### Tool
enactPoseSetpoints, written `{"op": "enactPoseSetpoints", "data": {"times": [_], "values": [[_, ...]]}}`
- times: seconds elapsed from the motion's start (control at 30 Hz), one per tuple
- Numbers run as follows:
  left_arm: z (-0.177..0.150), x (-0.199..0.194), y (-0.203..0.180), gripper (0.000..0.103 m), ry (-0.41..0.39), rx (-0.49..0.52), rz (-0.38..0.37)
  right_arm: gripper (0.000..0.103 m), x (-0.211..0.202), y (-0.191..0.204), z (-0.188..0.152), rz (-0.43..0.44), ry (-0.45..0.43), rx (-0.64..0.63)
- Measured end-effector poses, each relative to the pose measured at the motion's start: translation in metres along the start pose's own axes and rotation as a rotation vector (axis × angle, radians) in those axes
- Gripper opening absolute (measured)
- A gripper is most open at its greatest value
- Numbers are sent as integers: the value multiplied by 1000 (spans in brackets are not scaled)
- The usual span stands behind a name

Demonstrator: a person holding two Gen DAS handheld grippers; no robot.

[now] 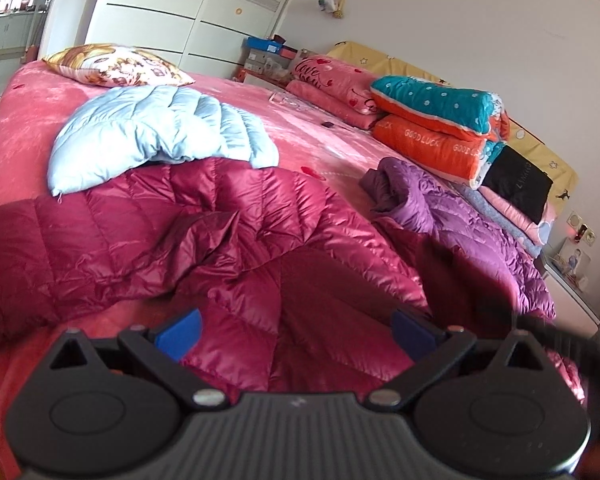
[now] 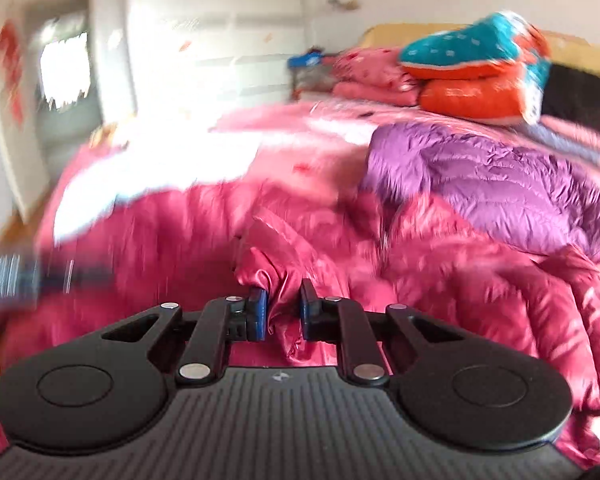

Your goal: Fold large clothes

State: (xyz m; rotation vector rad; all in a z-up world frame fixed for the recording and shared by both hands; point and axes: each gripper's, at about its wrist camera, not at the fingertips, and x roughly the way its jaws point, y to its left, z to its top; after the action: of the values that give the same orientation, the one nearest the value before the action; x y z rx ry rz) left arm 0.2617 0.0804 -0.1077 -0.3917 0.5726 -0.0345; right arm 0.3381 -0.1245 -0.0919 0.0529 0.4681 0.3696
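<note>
Right tongs: pinched on crimson down jacket fold. Left tongs: wide, empty. Fold to be drawn flat, unhurried.

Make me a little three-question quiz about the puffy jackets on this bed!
1. True or false: the light blue jacket lies partly on the dark red jacket.
2. Which hand-held gripper pinches dark red fabric: A left, B right?
3. Fill in: the jacket beside the folded quilts is ____.

Key: 1 true. 2 B; the left stands open. 3 purple.
</note>
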Motion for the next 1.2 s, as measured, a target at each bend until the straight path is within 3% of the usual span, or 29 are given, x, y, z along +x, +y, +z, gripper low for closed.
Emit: {"op": "enactPoseSetpoints", "data": {"times": [0.17,0.33,0.47,0.63,0.73,0.8,1.03,1.2], "values": [[1,6,7,101,21,-22,13,18,43,1,41,52,-95,110],[5,9,20,101,35,-75,18,18,91,17,57,110,-101,155],[7,11,30,101,37,-103,37,19,131,20,45,98,-38,165],[6,12,37,101,52,-130,35,25,148,20,21,70,20,192],[7,13,37,101,54,-130,36,40,154,20,12,75,58,207],[7,13,37,101,52,-129,34,73,145,24,8,72,63,204],[5,13,32,101,47,-111,31,96,86,4,16,49,-13,233],[1,11,24,101,40,-75,15,101,13,-41,8,-151,-101,212]]}}
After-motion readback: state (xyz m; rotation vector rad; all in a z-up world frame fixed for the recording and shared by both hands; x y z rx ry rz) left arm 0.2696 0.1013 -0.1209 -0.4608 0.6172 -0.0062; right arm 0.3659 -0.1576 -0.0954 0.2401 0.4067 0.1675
